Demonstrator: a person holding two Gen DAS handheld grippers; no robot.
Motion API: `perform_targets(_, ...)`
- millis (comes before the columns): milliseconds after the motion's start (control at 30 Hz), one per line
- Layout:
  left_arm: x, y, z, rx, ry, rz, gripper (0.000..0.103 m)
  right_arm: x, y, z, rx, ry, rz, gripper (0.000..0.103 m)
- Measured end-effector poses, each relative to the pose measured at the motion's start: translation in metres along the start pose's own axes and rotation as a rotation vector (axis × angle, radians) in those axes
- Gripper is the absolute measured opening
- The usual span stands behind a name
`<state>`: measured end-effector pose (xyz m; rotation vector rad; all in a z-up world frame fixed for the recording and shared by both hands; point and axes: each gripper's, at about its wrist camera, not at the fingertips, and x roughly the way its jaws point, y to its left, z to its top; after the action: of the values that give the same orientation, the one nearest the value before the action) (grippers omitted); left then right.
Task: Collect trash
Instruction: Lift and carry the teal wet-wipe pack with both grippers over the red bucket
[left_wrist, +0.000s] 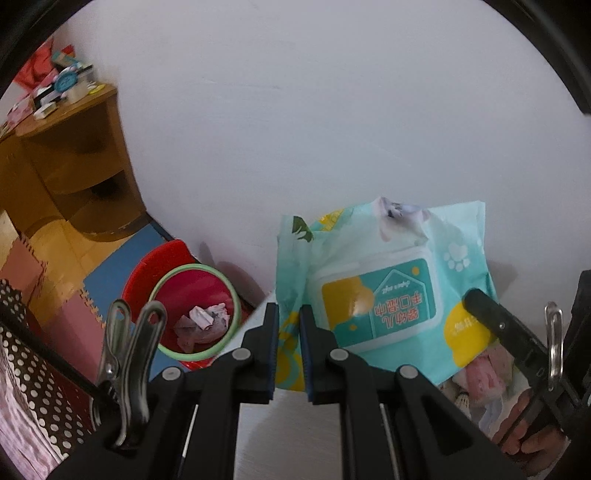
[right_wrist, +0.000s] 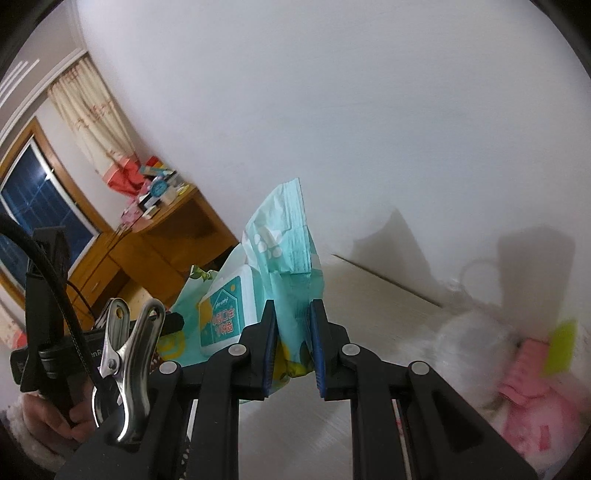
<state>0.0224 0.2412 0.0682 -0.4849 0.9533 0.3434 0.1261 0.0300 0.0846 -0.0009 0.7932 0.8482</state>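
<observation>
Hold: both grippers share the wet-wipes pack (left_wrist: 388, 291), likely carrying it toward the red bin (left_wrist: 192, 314), left of the left fingers.
Left gripper (left_wrist: 288, 332): nearly closed, pinching the pack's left edge.
Right gripper (right_wrist: 293, 339): narrow, clamped on its crimped seam.
</observation>
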Motion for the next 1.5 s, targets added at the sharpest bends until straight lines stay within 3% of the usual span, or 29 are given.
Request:
perform_targets(367, 0.001, 0.045, 0.022, -0.067, -0.018, -0.029, 0.011, 0.044, 0.034, 0.020, -0.021, 0.050, 0.014, 0.018)
perform_targets(767, 0.030, 0.094, 0.026, -0.140, 0.052, -0.055, 0.011, 0.086, 0.047, 0.026, -0.050, 0.123, -0.009, 0.018)
perform_targets(1500, 0.127, 0.213, 0.032, -0.330, 0.158, -0.017, 0.011, 0.260, 0.110, 0.035, -0.227, 0.318, -0.020, 0.018)
